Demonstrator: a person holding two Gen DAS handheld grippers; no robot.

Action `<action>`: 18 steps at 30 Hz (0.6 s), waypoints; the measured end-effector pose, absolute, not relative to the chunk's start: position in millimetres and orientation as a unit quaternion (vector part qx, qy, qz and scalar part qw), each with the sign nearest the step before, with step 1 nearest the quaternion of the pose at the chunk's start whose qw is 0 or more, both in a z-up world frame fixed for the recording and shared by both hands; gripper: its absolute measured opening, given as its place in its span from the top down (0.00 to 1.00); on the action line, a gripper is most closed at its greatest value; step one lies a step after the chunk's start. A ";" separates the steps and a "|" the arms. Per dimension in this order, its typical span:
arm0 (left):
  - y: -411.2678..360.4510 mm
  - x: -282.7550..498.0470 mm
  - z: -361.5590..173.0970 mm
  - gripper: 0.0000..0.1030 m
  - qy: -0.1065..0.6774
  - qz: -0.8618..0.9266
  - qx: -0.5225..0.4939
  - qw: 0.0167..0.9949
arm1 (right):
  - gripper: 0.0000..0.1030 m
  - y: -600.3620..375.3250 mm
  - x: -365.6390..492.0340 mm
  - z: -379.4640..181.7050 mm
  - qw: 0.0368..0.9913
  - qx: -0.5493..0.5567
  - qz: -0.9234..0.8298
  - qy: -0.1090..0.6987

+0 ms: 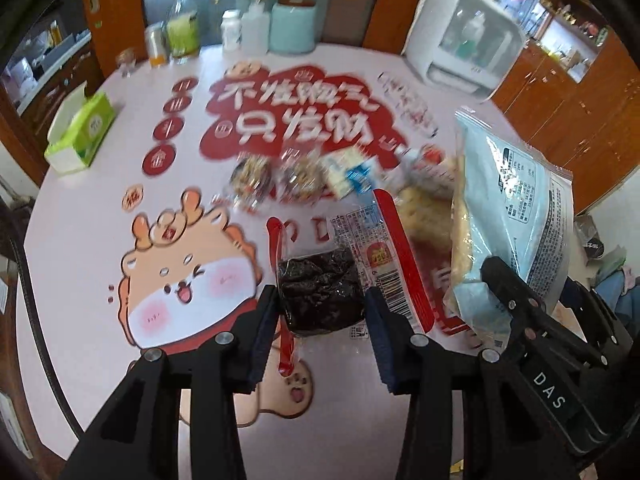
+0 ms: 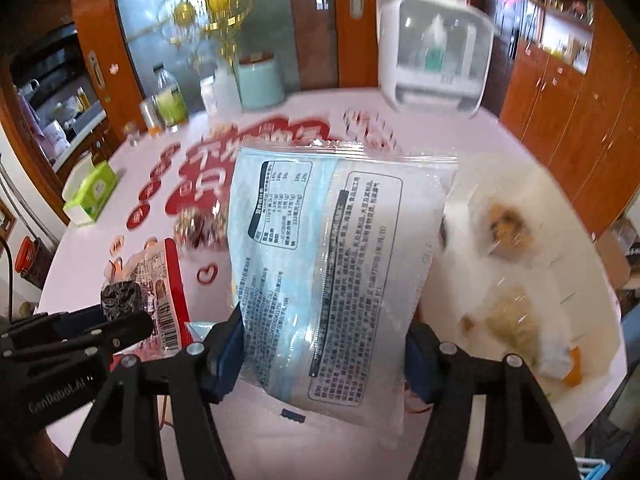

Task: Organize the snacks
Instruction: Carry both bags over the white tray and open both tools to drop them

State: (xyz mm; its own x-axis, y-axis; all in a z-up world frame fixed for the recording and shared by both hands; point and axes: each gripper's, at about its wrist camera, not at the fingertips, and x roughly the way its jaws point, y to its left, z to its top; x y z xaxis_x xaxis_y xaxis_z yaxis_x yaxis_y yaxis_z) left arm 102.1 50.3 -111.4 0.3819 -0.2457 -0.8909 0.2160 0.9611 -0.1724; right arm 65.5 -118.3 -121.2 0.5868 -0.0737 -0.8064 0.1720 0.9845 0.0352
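Pale pink covers the round tabletop (image 1: 80, 248), printed with a red banner of white characters (image 1: 296, 120) and a cartoon animal (image 1: 188, 276) toward the near edge. Both grippers are raised above it, each holding a snack. The left gripper (image 1: 320, 304) has its jaws closed on a clear packet with red trim (image 1: 360, 256) that holds a dark, wrinkled filling; the two blue pads press the packet from either side. The right gripper (image 2: 324, 344) clamps the lower part of a large light-blue bag (image 2: 336, 232), its printed back panel facing the camera and its clear sealed top standing upward, tilted a little. In the left wrist view that same bag hangs just to the right of the red-trimmed packet, and the two grippers are close together. More small wrapped snacks (image 1: 304, 180) lie loose near the middle of the tabletop, blurred so that their kinds cannot be told; further blurred snacks (image 2: 508, 232) lie toward the right edge. A green tissue box (image 1: 80, 132) sits near the left edge. Along the far edge stand bottles and jars (image 1: 180, 32), a mint-green canister (image 1: 294, 24) and a white box with a clear front (image 1: 464, 36). Wooden cabinets (image 1: 568, 96) stand beyond the table on the right.
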 end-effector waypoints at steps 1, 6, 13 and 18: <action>43.9 99.9 -102.9 0.59 0.530 -0.142 -0.012 0.836 | 0.36 -124.0 62.7 -114.5 0.894 0.052 -0.071 0.439; 4.2 89.2 -64.1 0.59 0.492 -0.167 -0.005 0.854 | 0.35 -156.1 51.2 -83.5 0.912 0.049 -0.082 0.398; -71.4 78.4 -21.1 0.59 0.447 -0.206 0.007 0.871 | 0.35 -216.2 30.5 -37.0 0.933 0.052 -0.102 0.342; -127.4 74.1 -2.1 0.59 0.425 -0.228 0.012 0.876 | 0.35 -265.9 18.1 -5.4 0.945 0.050 -0.126 0.296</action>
State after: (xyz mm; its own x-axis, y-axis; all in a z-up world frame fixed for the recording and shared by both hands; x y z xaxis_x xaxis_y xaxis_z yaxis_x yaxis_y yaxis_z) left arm 74.1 -127.4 -2.1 0.5357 -0.3890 -0.7495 0.4098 0.8958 -0.1721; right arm 18.1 -265.9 -5.4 0.7930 -0.2076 -0.5728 0.2673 0.9634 0.0210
